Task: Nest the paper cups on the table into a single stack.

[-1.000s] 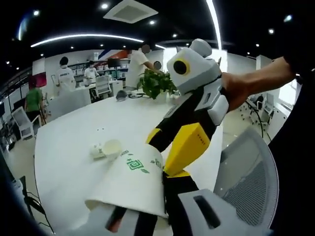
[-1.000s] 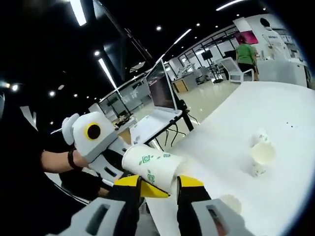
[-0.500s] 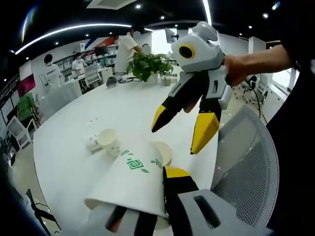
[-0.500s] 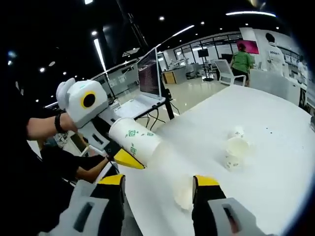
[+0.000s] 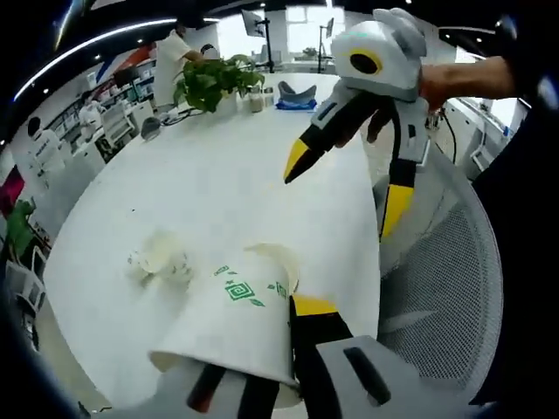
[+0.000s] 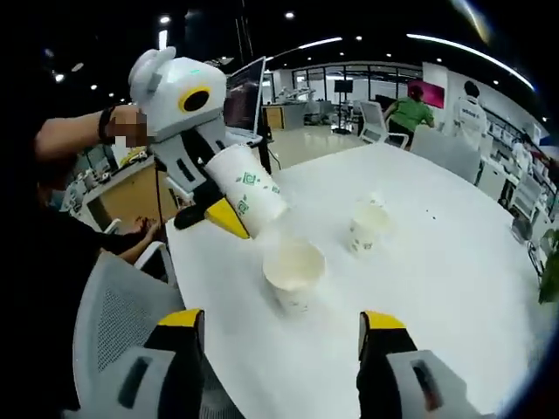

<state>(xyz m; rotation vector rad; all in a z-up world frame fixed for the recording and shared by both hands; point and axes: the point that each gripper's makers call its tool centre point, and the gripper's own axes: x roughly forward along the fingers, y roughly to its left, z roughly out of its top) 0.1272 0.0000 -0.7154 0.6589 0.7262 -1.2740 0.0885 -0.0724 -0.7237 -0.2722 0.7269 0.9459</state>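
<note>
The left claw (image 6: 229, 212) pinches a cup (image 5: 234, 323) above the bench (image 6: 454, 262) edge while the right claw (image 5: 349, 179) hangs spread and empty, so the next move is probably dropping that cup into the upright cup (image 6: 293, 272) nearby, with another cup (image 6: 368, 226) beyond.

white table (image 6: 454, 262): two upright paper cups (image 6: 295, 272) (image 6: 368, 226) standing apart; potted plant (image 5: 208, 80) at far end.

We find no legible words or numbers. The paper cup (image 5: 234, 327) carries a green square-spiral emblem with leaf marks and no readable lettering; the same green emblem appears on that cup in the right gripper view (image 6: 248, 192), again too small to read.
</note>
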